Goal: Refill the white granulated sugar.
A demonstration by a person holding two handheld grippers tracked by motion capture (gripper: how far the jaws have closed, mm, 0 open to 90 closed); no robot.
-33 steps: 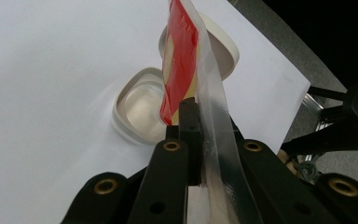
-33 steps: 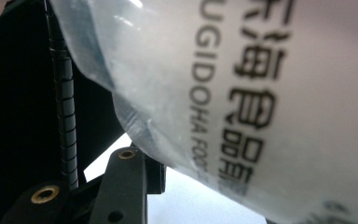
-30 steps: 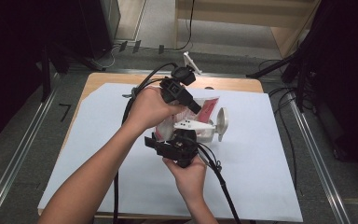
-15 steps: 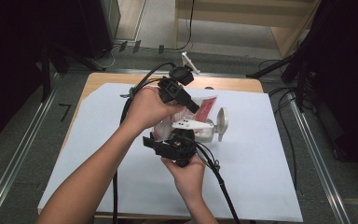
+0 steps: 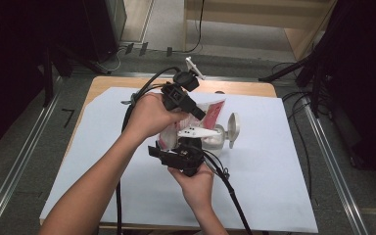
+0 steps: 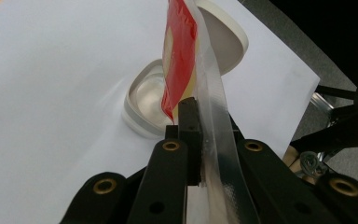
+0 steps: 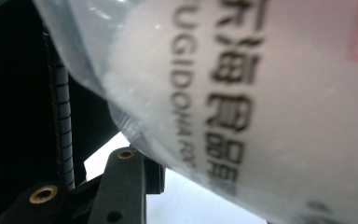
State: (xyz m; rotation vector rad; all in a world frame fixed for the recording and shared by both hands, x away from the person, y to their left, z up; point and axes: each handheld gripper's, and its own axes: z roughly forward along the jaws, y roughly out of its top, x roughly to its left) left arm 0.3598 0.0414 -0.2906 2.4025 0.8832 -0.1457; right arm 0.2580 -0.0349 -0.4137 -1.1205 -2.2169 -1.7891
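Left gripper (image 6: 193, 116): I'm clamped on the pouch's (image 6: 179, 51) clear edge, above the open jar (image 6: 144, 100).
Right gripper (image 5: 188, 149): I'm cradling the bag's belly beside the jar.
Risk: powder may spill past the jar if the film slips.

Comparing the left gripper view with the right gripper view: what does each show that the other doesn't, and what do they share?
Left gripper view: the left gripper shut on the clear sealed edge of a red and yellow plastic bag, above an open white container with its hinged lid flipped back, on white paper.

Right gripper view: black printed lettering on the bag's clear film, white powder inside, and one black jaw at lower left.

Both: the bag close up, black jaws, a patch of white paper.
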